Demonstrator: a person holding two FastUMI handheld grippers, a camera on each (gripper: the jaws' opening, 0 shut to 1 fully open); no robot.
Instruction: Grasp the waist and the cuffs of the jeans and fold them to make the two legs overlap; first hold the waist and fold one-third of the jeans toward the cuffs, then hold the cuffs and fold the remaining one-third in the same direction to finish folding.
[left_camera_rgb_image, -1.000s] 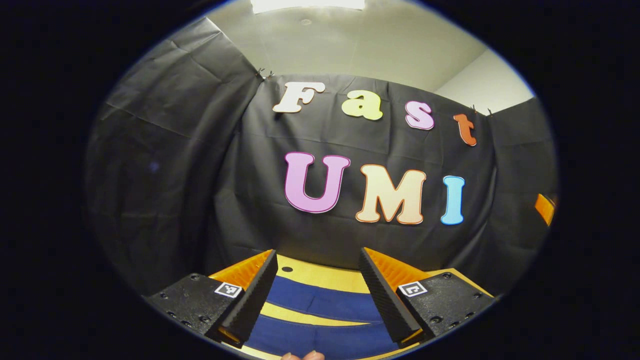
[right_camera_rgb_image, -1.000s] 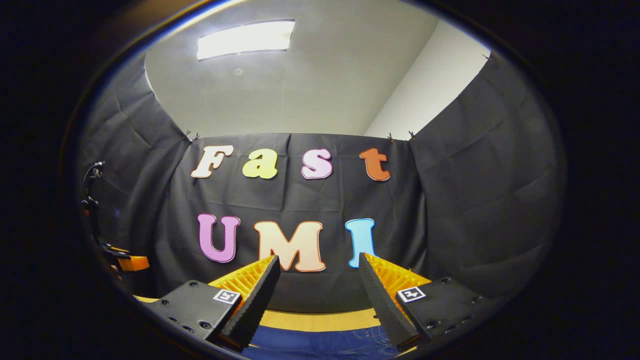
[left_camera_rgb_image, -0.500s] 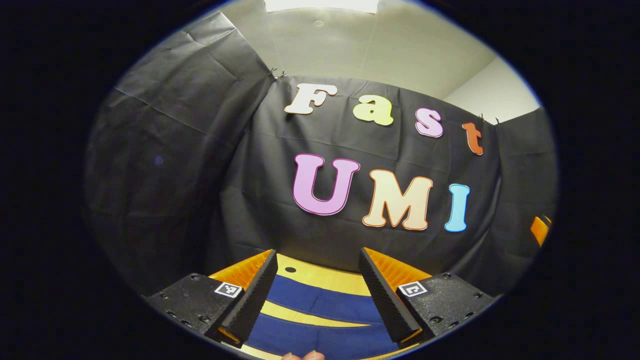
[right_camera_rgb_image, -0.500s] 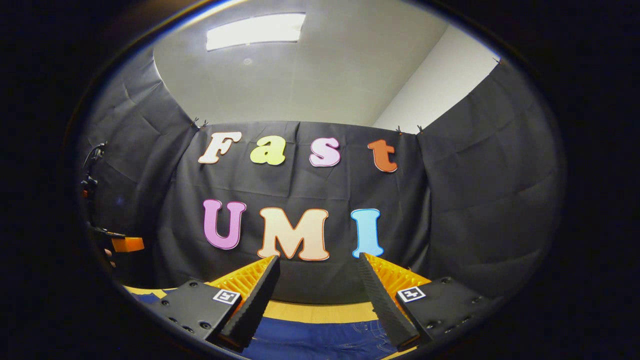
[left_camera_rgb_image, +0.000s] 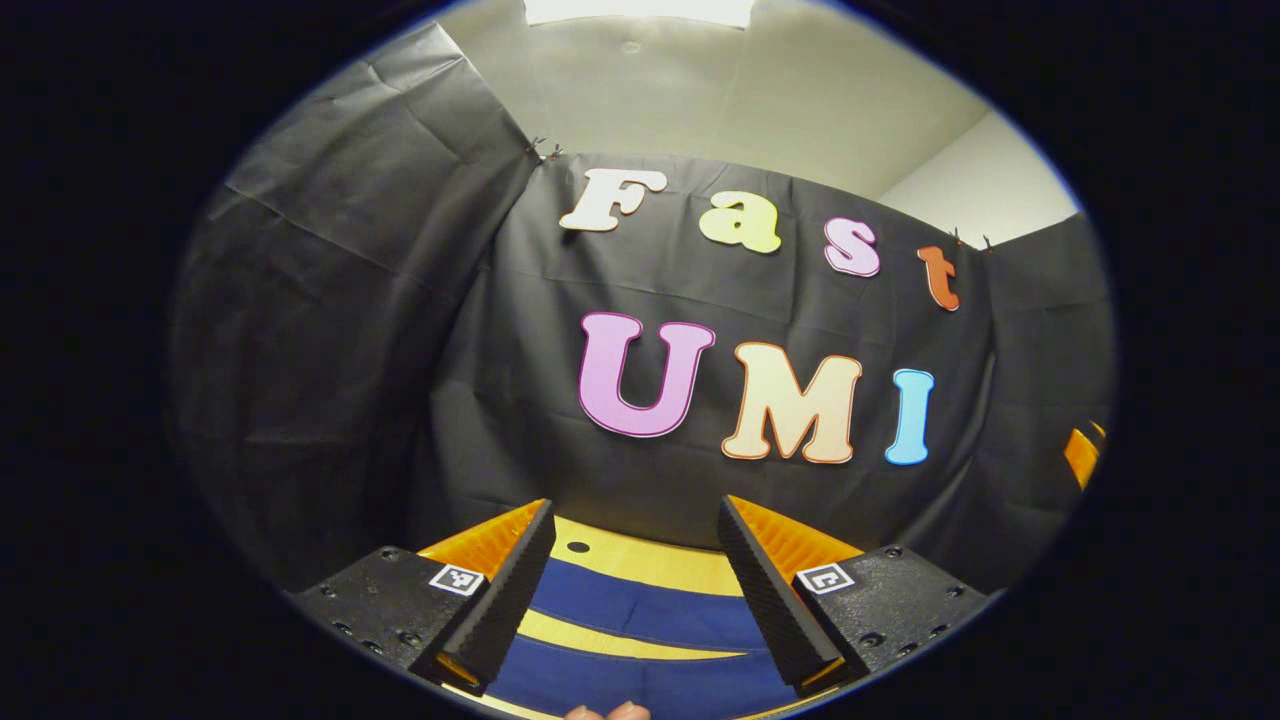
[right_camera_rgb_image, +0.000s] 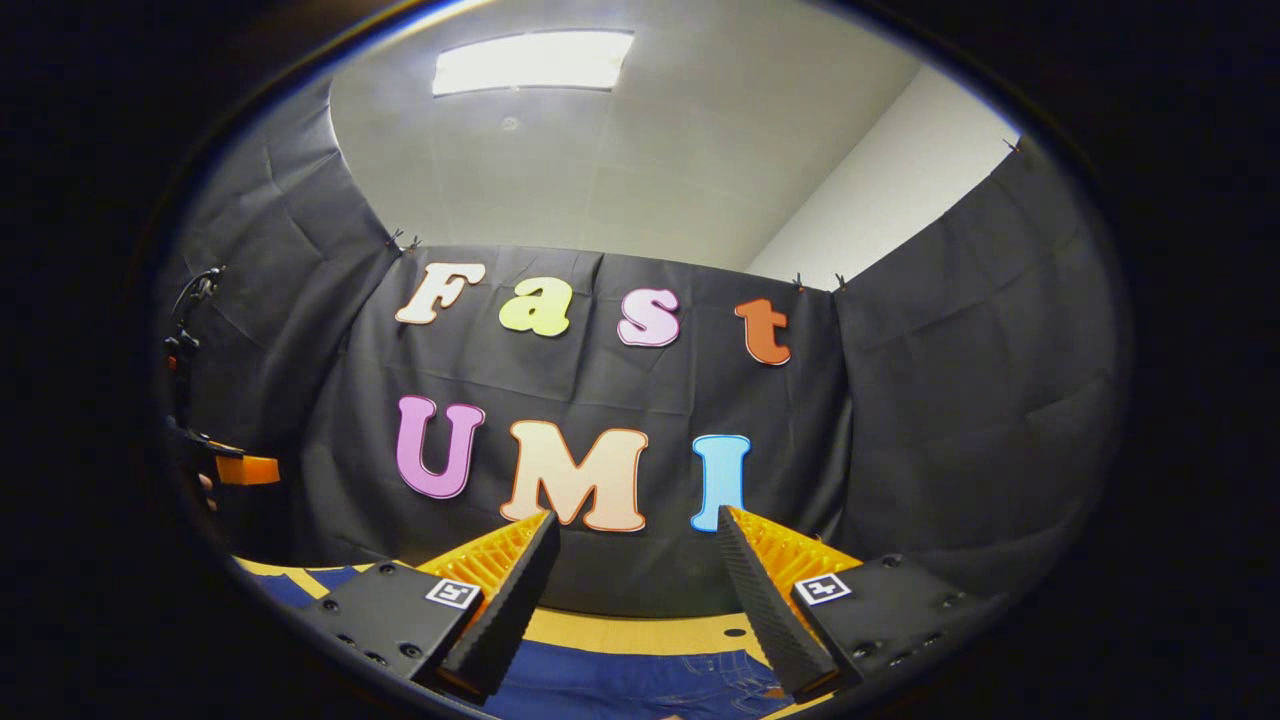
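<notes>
The left tool (left_camera_rgb_image: 636, 590) hangs with its fingers apart above the jeans (left_camera_rgb_image: 650, 610), which lie spread flat on the yellow desk (left_camera_rgb_image: 640, 555); two blue bands with a strip of desk between them look like the two legs, though the low angle makes that uncertain. The right tool (right_camera_rgb_image: 632, 600) is likewise spread, with nothing between its fingers, over stitched denim near the desk's far edge (right_camera_rgb_image: 640, 632). A small dark hole (left_camera_rgb_image: 577, 547) marks the desk beyond the cloth.

Screwed tool (left_camera_rgb_image: 634, 590) bodies, square markers
</notes>
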